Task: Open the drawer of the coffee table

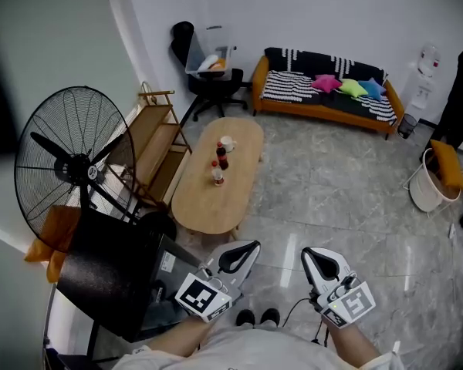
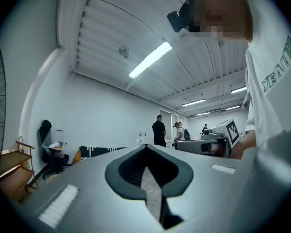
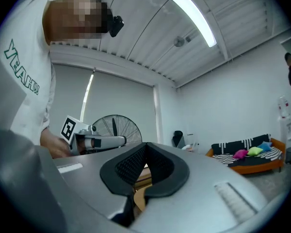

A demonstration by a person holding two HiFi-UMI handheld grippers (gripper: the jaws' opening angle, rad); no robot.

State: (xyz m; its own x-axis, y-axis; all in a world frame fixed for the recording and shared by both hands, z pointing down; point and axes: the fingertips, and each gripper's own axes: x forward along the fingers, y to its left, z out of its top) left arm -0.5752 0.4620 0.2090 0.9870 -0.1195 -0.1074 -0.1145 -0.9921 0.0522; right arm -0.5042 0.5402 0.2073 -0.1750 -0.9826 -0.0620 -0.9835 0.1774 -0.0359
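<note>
The oval wooden coffee table (image 1: pixel 194 200) stands on the tiled floor ahead of me, with small bottles (image 1: pixel 218 163) and a white cup (image 1: pixel 227 142) on its top. No drawer shows from this angle. My left gripper (image 1: pixel 242 253) and right gripper (image 1: pixel 322 263) are both held close to my body, short of the table's near end, jaws shut and empty. The left gripper view looks level across the room past its closed jaws, and the right gripper (image 2: pixel 209 142) shows at that view's right. In the right gripper view the jaws are closed too, with a strip of the wooden table (image 3: pixel 141 184) below them.
A large black floor fan (image 1: pixel 68 163) and a wooden rack (image 1: pixel 157 143) stand left of the table. A black case (image 1: pixel 112 277) sits by my left side. Beyond are an office chair (image 1: pixel 213 81), an orange sofa (image 1: pixel 324 93), a white basket (image 1: pixel 430 182). People (image 2: pixel 159 131) stand far off.
</note>
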